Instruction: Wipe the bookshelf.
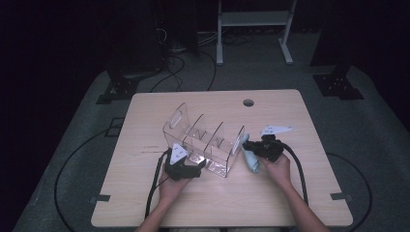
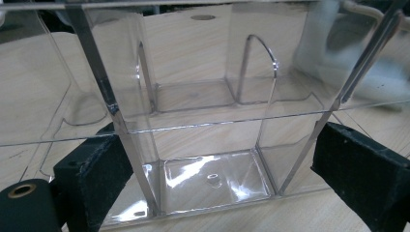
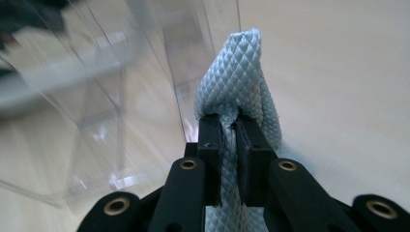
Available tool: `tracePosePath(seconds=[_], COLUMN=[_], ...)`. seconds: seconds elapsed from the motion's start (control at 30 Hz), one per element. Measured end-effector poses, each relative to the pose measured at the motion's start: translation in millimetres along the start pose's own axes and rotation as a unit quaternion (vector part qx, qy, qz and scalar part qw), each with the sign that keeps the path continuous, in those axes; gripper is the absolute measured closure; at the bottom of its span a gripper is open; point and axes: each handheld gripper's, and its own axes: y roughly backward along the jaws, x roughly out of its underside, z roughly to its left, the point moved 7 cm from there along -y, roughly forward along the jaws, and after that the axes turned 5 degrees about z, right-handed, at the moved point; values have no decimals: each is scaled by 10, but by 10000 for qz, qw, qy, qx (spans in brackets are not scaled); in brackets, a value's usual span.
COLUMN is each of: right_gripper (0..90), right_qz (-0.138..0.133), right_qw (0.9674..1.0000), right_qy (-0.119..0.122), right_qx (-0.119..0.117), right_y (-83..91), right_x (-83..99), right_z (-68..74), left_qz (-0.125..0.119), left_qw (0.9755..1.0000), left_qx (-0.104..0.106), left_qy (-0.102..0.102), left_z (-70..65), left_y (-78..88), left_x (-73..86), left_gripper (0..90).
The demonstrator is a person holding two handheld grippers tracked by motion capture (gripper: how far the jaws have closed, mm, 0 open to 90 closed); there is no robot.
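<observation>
- Pale wooden table [image 1: 145, 203] bears a clear acrylic divided organizer [image 1: 205, 140] at its middle.
- Left gripper [image 1: 193, 172] clamps the organizer's near wall.
- Right gripper [image 1: 247, 145] pinches a light-blue quilted cloth [image 3: 241, 77] beside the organizer.

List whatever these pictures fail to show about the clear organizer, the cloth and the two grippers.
- Left gripper: in the left gripper view its jaws flank the clear organizer; whether the pads press its walls is unclear, since the clear plastic blurs the edges.
- Cloth: in the right gripper view its lower part is cut off by the right gripper, shut on it.
- Whether the cloth touches the organizer: the high view is too dim and small.
</observation>
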Motion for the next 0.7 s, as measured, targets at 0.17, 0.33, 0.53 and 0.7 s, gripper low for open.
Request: tracePosePath(seconds=[0.17, 0.33, 0.53, 0.7], right_gripper=[816, 816, 816, 818], right_qz=[45, -181, -152, -397], right_qw=[9998, 9983, 9943, 9903], right_qy=[-53, 237, 609, 909], right_qx=[-160, -508, -865, -968], right_y=[-42, 175, 266, 460], right_x=[78, -23, 53, -82], right_z=[22, 366, 816, 1012], left_qz=[-14, -4, 26, 25], left_qw=[10000, 10000, 10000, 10000], left_qx=[10, -23, -15, -8], left_qy=[-11, -31, -18, -16], left_z=[2, -16, -15, -13], left_y=[-3, -18, -21, -22], left_x=[0, 8, 16, 16], left_gripper=[68, 68, 69, 68])
